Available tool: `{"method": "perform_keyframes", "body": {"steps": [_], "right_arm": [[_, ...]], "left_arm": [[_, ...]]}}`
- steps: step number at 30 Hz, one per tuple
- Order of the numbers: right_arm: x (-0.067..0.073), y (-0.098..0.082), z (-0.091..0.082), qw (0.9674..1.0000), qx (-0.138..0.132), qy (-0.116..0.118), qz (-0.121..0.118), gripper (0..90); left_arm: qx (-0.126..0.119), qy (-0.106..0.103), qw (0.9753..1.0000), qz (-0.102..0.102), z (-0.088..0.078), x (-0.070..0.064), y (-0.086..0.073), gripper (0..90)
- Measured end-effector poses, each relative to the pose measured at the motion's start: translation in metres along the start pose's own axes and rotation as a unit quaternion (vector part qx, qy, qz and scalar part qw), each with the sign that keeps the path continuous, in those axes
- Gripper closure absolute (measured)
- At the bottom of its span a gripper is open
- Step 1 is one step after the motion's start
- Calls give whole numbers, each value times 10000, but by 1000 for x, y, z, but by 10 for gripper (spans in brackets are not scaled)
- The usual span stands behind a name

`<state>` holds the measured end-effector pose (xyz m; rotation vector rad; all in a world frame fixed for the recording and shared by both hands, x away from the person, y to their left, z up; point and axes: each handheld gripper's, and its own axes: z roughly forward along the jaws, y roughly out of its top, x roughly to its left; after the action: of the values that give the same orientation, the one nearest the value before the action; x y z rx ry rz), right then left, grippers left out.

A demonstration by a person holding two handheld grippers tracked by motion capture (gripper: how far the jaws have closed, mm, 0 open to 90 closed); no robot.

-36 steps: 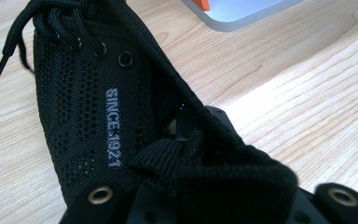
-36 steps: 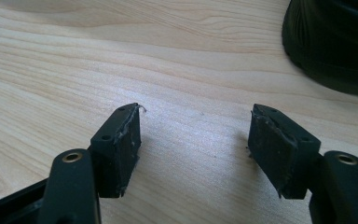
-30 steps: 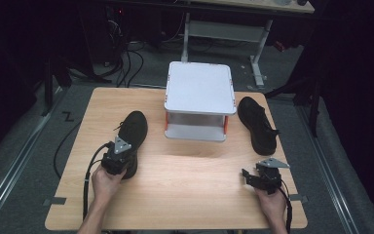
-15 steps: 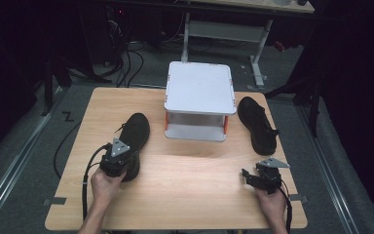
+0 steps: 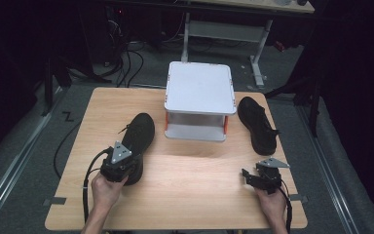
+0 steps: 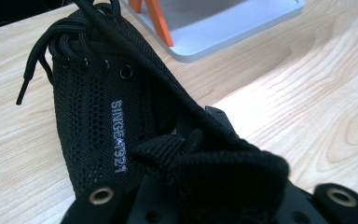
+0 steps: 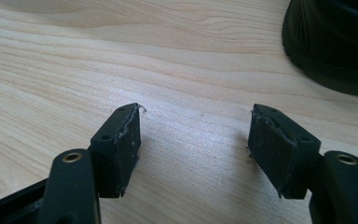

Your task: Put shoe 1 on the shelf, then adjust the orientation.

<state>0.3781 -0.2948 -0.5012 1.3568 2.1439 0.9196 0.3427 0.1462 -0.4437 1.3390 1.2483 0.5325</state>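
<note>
Left gripper (image 5: 121,165) clamped on the heel end of the black knit sneaker (image 5: 137,139), jaws closed over the collar and heel tab, as seen close up in the left gripper view, where the sneaker (image 6: 121,121) carries white lettering down its side and loose black laces toward the toe. Sneaker placed on the left half of the wooden table (image 5: 190,195), toe pointing away from the person and toward the white two-level stand (image 5: 199,97), heel tucked under the gripper; whether the sole rests flat or lifts at the heel, cannot tell. Stand set at the table's far middle, white top plate on orange posts (image 5: 226,123) above a lower shelf, just beside the sneaker's toe but apart from it.

Right gripper (image 5: 264,176) held low over the table's near right corner, jaws spread wide with nothing between the worn black pads (image 7: 121,140), bare wood grain below them. Second black sneaker (image 5: 257,124) lying to the right of the stand, heel end toward the right gripper, near it but not touching
</note>
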Motion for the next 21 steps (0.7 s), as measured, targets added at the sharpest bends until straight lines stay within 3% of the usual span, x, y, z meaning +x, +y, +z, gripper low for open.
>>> {"method": "perform_keyframes", "body": {"steps": [6,10,21], "right_arm": [[0,0,0,10000,1,1,-2,344],[0,0,0,10000,2,13,-18,349],[0,0,0,10000,-16,25,-26,381]], "left_arm": [[-13,-169,9998,54,-7,-12,0,854],[45,-408,9991,140,-12,-27,-3,853],[253,-703,9968,302,-8,-50,-11,853]]}}
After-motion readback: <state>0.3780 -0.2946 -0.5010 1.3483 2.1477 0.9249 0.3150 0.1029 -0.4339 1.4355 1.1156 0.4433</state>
